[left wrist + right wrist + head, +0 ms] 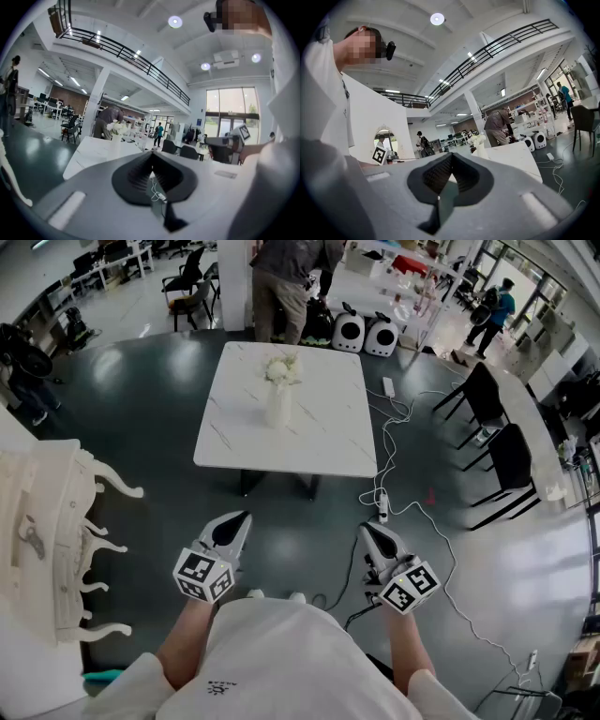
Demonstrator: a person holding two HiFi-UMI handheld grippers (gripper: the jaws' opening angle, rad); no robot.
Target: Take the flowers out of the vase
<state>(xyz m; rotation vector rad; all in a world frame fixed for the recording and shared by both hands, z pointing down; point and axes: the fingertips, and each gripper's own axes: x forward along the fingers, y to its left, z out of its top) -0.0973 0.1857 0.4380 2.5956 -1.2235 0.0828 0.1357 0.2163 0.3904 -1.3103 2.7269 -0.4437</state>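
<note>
A white vase (278, 407) with white flowers (282, 368) stands near the middle of a white marble table (328, 442) ahead of me. The flowers (118, 127) show small in the left gripper view, and in the right gripper view the flowers (477, 139) top the vase (481, 151). My left gripper (246, 517) is held low in front of my body, well short of the table, jaws shut and empty. My right gripper (363, 530) sits level beside it, also shut with nothing between its fingers. Both are far from the vase.
A white cable and power strip (382, 505) trail over the dark floor right of the table. Black chairs (511, 465) stand at the right, a white ornate furniture piece (52, 531) at the left. A person (286, 282) bends beyond the table, near two white round devices (364, 334).
</note>
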